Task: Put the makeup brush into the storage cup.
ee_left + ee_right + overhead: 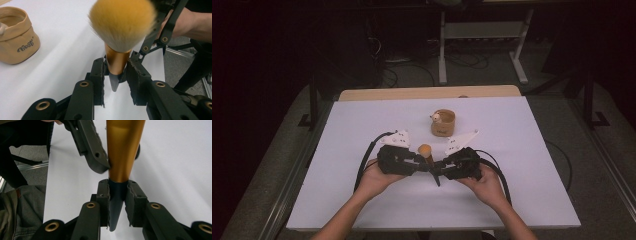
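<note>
both grippers' jaws grip the makeup brush [427, 155] upright above the white table [522, 150].

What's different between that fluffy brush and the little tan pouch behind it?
The brush is clamped head-up between the left tool and the right tool; the pouch stands free on the table. The brush is slim, with a gold collar and a dark tapered handle; the pouch is squat, soft cloth with an open rolled top. Both are warm tan-gold in colour.
</note>
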